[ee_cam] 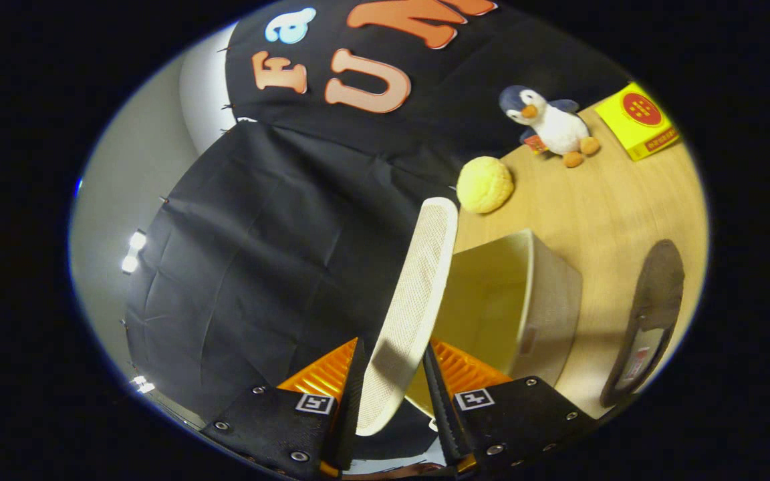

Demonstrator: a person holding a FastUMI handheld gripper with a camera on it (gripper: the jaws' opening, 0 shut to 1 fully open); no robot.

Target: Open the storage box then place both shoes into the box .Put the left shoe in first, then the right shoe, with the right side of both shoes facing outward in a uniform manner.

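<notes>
My gripper (392, 377) is shut on a shoe (415, 294), gripping it near one end. The shoe's pale meshed sole faces me and stretches up and away from the fingers. Just beyond the fingers stands the open beige storage box (549, 294), its hollow inside showing behind the held shoe, which hangs over the box's near side. The second shoe (652, 314), dark with a pale insole, lies on the wooden table (612, 207) on the far side of the box from the held shoe. Which shoe is left or right I cannot tell.
A round yellow soft ball (484, 184) lies on the table beyond the box. Farther back stand a plush penguin (552, 123) and a flat yellow carton (639, 120). The booth's black cloth wall rises behind the held shoe.
</notes>
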